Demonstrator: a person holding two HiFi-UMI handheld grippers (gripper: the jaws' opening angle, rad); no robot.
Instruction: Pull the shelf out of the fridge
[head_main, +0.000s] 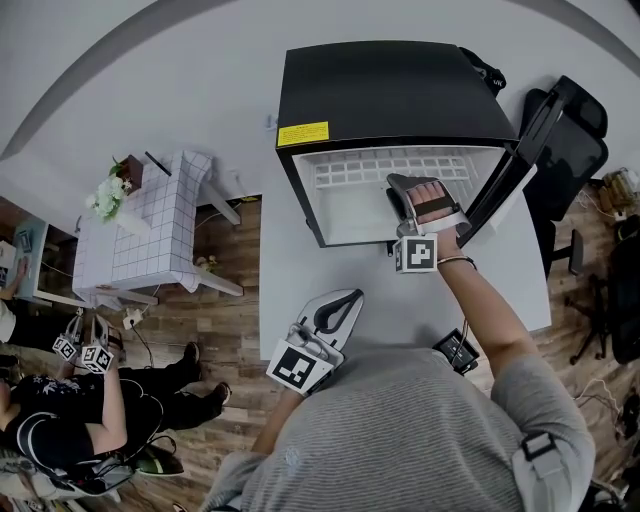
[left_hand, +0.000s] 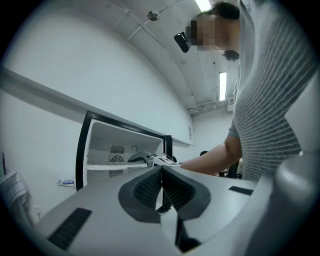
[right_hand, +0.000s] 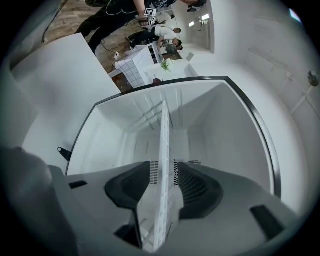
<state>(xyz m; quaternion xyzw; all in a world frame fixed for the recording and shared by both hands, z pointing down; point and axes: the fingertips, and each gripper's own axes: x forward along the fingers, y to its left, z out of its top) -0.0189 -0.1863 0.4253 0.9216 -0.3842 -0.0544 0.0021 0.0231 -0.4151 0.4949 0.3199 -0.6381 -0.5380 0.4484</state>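
Note:
A black mini fridge (head_main: 390, 90) stands on the white table (head_main: 290, 280) with its door (head_main: 510, 170) swung open to the right. Inside it lies the white wire shelf (head_main: 370, 167). My right gripper (head_main: 402, 188) reaches into the fridge. In the right gripper view the shelf (right_hand: 163, 130) runs edge-on between the jaws of that gripper (right_hand: 163, 172), which stand open with a narrow gap on each side. My left gripper (head_main: 345, 298) hovers over the table in front of the fridge. In its own view this gripper (left_hand: 162, 182) is shut on nothing, and the shelf (left_hand: 107, 167) shows beyond.
A small white checked table (head_main: 140, 235) with flowers (head_main: 108, 195) stands at the left on the wood floor. A seated person (head_main: 60, 410) holds other grippers at the lower left. A black office chair (head_main: 580, 140) is right of the fridge door. A small black device (head_main: 457, 350) lies on the table.

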